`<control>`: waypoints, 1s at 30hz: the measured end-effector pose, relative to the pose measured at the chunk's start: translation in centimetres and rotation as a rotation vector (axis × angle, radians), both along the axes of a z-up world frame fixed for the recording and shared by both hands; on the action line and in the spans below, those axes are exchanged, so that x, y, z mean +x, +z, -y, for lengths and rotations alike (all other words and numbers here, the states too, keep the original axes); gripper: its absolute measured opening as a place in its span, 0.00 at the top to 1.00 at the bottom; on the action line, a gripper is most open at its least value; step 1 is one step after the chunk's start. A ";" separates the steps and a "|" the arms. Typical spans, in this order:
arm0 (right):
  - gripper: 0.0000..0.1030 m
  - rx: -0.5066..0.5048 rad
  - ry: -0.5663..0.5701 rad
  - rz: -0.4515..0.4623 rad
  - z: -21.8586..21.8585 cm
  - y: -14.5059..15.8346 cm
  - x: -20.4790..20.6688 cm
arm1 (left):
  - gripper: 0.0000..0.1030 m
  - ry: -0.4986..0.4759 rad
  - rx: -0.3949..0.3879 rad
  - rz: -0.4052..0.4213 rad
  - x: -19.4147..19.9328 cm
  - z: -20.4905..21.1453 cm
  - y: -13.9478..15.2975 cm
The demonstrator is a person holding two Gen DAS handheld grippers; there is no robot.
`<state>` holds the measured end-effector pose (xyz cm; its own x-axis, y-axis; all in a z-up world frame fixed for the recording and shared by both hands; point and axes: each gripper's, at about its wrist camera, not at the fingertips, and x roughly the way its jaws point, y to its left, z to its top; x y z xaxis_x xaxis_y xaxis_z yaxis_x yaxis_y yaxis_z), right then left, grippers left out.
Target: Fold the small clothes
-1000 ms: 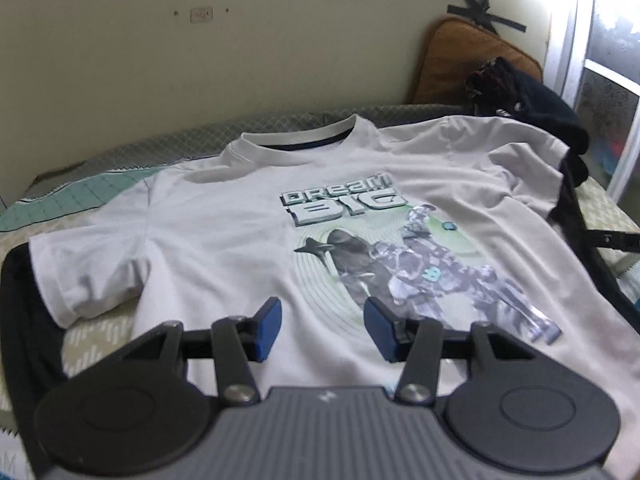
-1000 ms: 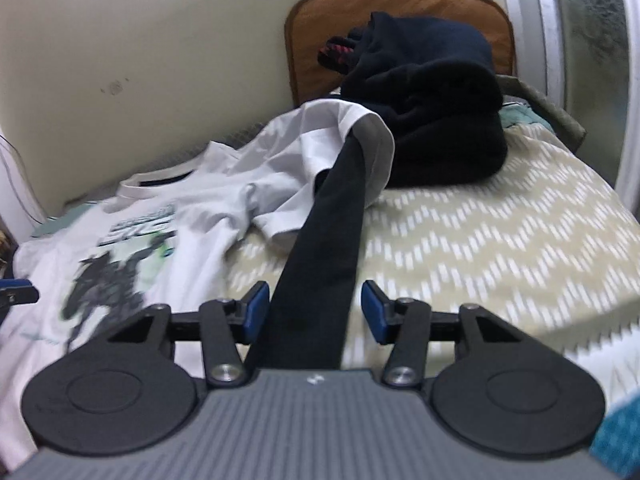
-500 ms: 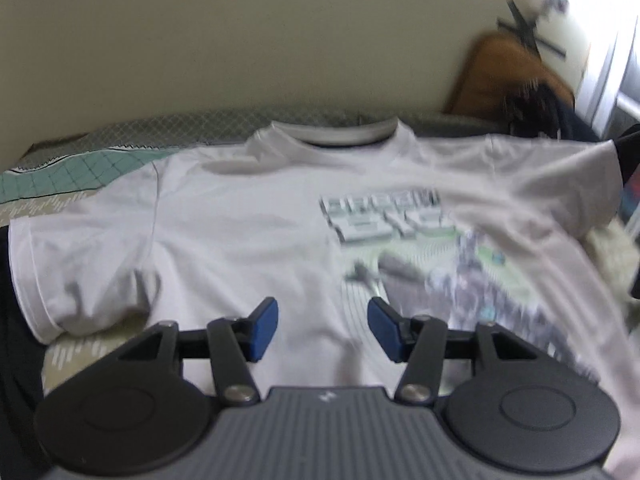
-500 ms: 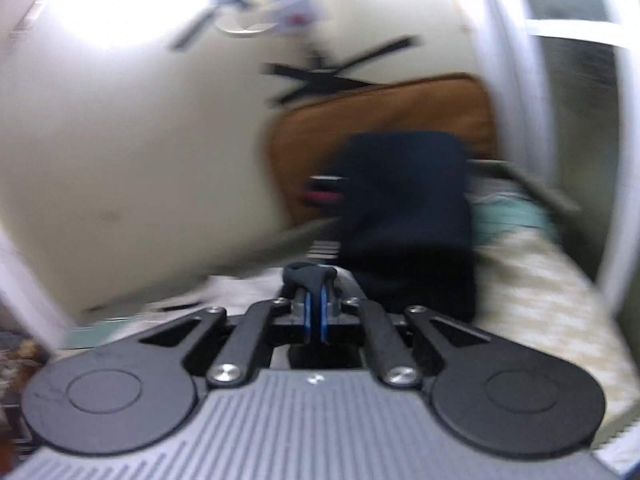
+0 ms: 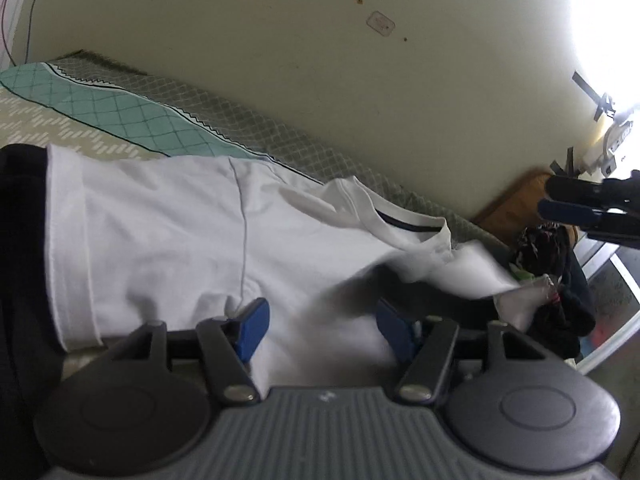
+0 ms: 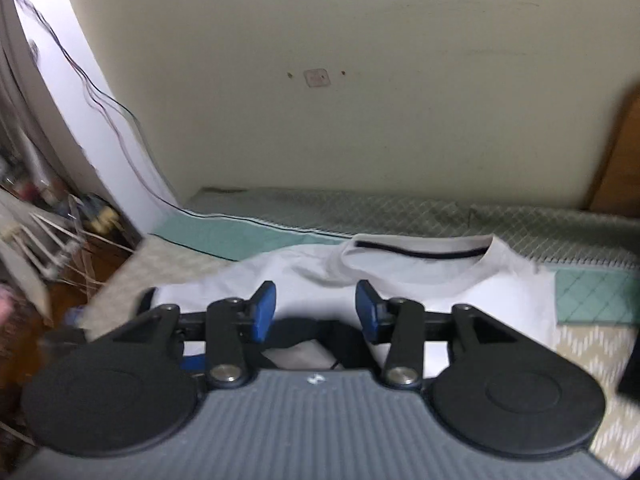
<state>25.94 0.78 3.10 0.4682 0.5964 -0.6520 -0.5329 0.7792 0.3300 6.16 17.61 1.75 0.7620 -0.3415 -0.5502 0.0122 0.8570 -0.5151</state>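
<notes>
Lying spread on the bed: white shirt, the landmark for all entries below.

- Shirt: left sleeve flat toward the left edge of the left wrist view; collar with dark inner band toward the wall; right side of the shirt lifted and blurred, folding over toward the middle, dark shadow beneath.
- Same shirt in the right wrist view: collar facing the wall, body spread toward the camera, partly blurred.
- Bed cover: teal diamond-patterned band beyond the shirt's left sleeve; beige zigzag print beside the shirt's right edge.
- Left gripper: low over the shirt's lower part, just off the left sleeve seam; jaws parted and opening, pads clear of the cloth, nothing clamped.
- Right gripper: above the shirt's lower middle, pointing toward the collar; jaws parted and opening, nothing pinched between the pads. Seen also from the left wrist view, raised in the air past the shirt's right side.
- Dark clothes pile: beyond the shirt's right side, before a brown cushion.
- Dark garment: touching the left sleeve's hem.
- Wires: hanging on the wall, well left of the shirt.
</notes>
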 end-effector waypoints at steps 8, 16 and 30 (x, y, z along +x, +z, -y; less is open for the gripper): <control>0.48 -0.110 -0.245 0.022 8.2 -4.4 1.4 | 0.32 -0.063 0.067 0.001 0.0 2.0 0.0; 0.44 -0.013 -0.359 -0.123 10.7 -11.7 6.9 | 0.44 -0.094 0.180 -0.054 1.6 4.4 0.1; 0.61 -0.189 -0.478 0.148 12.8 -10.1 4.7 | 0.66 -0.030 0.390 -0.103 5.9 6.6 0.2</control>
